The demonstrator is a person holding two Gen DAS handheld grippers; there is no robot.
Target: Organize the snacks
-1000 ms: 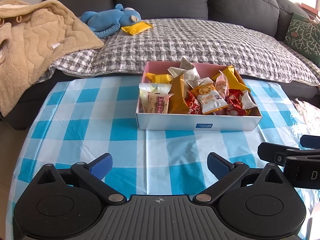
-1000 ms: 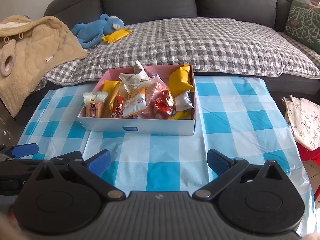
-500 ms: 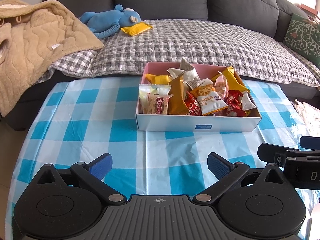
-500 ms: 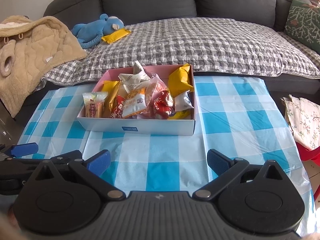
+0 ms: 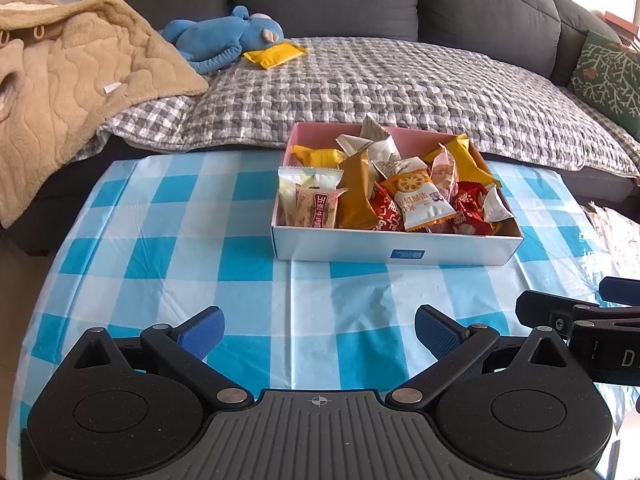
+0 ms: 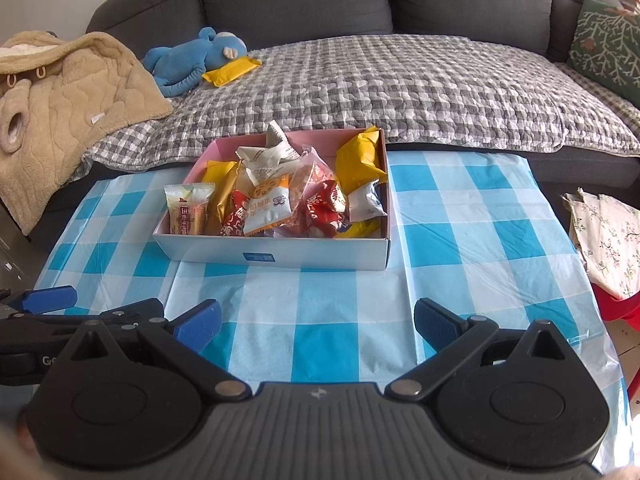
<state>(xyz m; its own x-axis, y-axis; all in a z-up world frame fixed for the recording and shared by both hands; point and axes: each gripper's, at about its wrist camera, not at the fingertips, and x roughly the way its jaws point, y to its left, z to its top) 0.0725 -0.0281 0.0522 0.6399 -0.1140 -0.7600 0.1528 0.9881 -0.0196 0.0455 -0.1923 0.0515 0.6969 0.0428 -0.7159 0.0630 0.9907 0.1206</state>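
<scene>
From the left wrist view, the left gripper (image 5: 318, 330) is hovering low over the checked tablecloth (image 5: 160, 248), jaws spread wide and holding nothing. The snack box (image 5: 396, 250) is lying toward one o'clock, long axis crosswise, packets heaped inside.

From the right wrist view, the right gripper (image 6: 316, 328) is likewise gaping empty, and the box is sitting toward eleven o'clock. Both grippers are standing about equally far off. One yellow packet (image 6: 231, 71) is lying well beyond, on the sofa beside the blue plush toy (image 6: 192, 60).
</scene>
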